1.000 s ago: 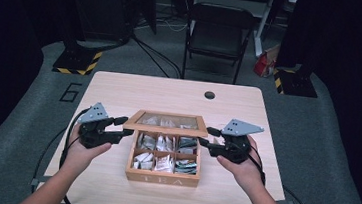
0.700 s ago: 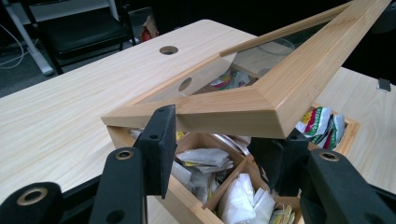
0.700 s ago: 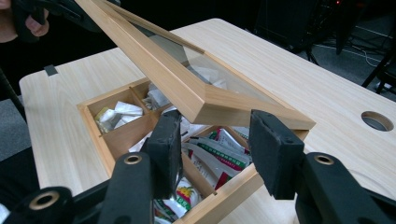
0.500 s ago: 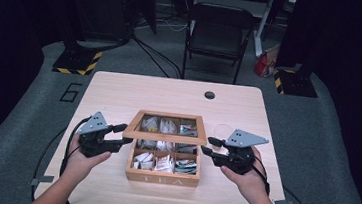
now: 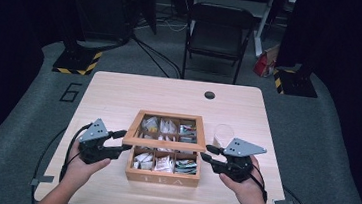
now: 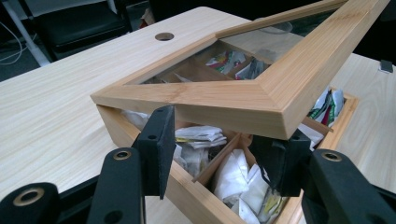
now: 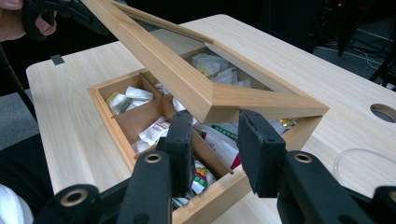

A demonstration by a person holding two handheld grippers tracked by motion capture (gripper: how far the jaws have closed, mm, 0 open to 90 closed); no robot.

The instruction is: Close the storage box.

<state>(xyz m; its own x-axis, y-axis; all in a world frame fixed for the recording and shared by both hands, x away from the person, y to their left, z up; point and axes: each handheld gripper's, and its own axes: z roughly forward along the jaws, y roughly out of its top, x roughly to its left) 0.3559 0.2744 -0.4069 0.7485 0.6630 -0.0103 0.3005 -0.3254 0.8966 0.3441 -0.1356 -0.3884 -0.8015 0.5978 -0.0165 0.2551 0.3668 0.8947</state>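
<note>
A wooden tea box (image 5: pixel 162 178) sits mid-table with sachets (image 5: pixel 164 163) in its compartments. Its glass-paned lid (image 5: pixel 165 144) hangs half open, tilted over the box. My left gripper (image 5: pixel 121 141) is at the lid's front left corner. In the left gripper view, the jaws (image 6: pixel 219 149) are closed against that corner (image 6: pixel 261 107). My right gripper (image 5: pixel 206 152) is at the front right corner. Its jaws have just been closing, and in the right gripper view (image 7: pixel 215 140) the lid corner (image 7: pixel 219 105) sits between the pads, which touch it.
A clear glass cup (image 5: pixel 223 134) stands just right of the box, close behind my right gripper. A round cable hole (image 5: pixel 210 95) lies near the table's far edge. A black chair (image 5: pixel 219 33) stands beyond the table. Bare tabletop (image 5: pixel 114 100) flanks the box.
The lid has come down from a steeper tilt toward the box. Both hands sank with it and drew nearer the table's front edge. The right jaws narrowed.
</note>
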